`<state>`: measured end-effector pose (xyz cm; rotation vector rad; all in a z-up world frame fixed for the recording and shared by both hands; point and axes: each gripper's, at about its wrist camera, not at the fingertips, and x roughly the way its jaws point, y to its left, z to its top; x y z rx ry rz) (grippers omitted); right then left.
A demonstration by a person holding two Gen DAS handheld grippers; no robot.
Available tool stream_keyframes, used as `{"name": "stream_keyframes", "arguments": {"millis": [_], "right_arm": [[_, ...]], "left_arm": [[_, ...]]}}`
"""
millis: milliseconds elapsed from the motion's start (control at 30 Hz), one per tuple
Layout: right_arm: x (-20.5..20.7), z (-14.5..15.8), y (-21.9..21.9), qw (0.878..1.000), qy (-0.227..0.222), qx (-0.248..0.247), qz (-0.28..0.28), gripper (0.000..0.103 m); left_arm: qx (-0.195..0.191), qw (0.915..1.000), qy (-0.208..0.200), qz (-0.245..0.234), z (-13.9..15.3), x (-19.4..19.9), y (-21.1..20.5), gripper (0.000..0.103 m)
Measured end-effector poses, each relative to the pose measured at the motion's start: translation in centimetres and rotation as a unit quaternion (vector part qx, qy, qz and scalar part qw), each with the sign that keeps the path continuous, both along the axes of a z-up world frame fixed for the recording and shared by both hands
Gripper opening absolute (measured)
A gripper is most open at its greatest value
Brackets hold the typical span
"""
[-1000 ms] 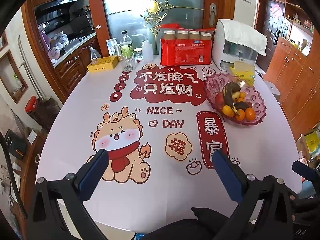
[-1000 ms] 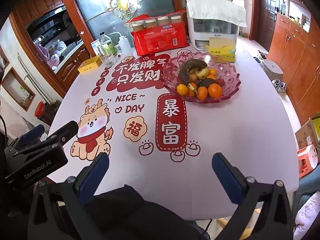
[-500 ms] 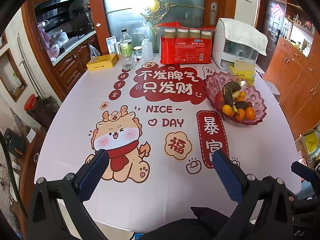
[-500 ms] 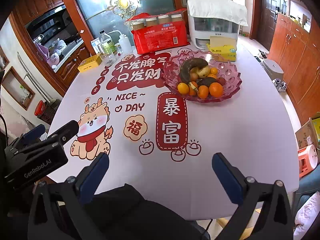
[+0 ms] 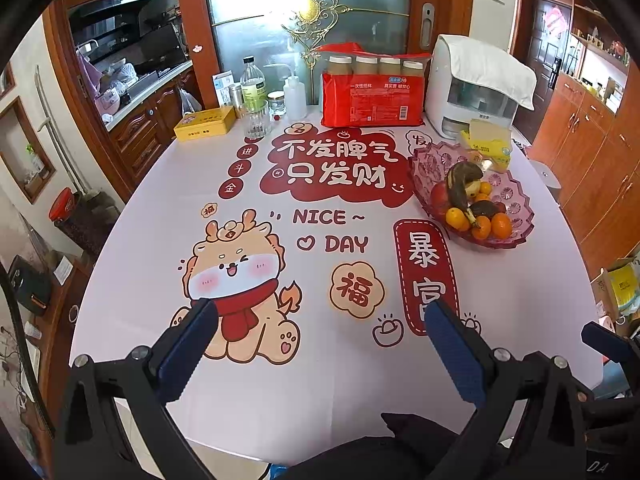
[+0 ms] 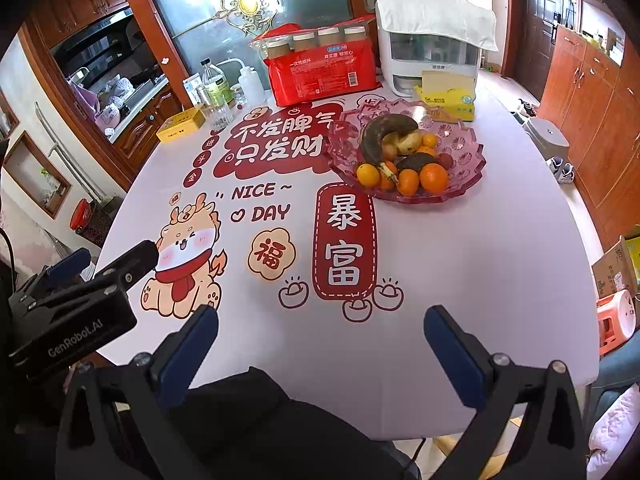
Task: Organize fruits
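- Left gripper [image 5: 320, 344] and right gripper [image 6: 320, 344]: jaws wide, holding nothing, both low at the near worktop [image 6: 460, 264] edge.
- Fruit sits in the pink bowl [image 6: 460, 144] at the far right, well apart from both grippers.
- Oranges [image 6: 434, 178]: round, firm, likely to roll; grip across the middle.
- Blackened banana [image 6: 380, 136]: looks overripe, probably soft; take the mid-body gently.
- Bowl looks like rigid glass or plastic, possibly fragile.
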<state>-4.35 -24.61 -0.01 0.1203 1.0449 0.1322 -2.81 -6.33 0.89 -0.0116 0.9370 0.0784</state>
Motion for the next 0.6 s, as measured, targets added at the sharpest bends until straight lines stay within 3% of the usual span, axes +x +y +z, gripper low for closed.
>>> {"name": "stream_keyframes", "arguments": {"millis": [600], "right_arm": [[0.04, 0.01, 0.09, 1.0, 0.002, 0.001, -0.001, 0.103]], "left_arm": [[0.0, 1.0, 0.001, -0.002, 0.03, 0.06, 0.12, 0.102]]}}
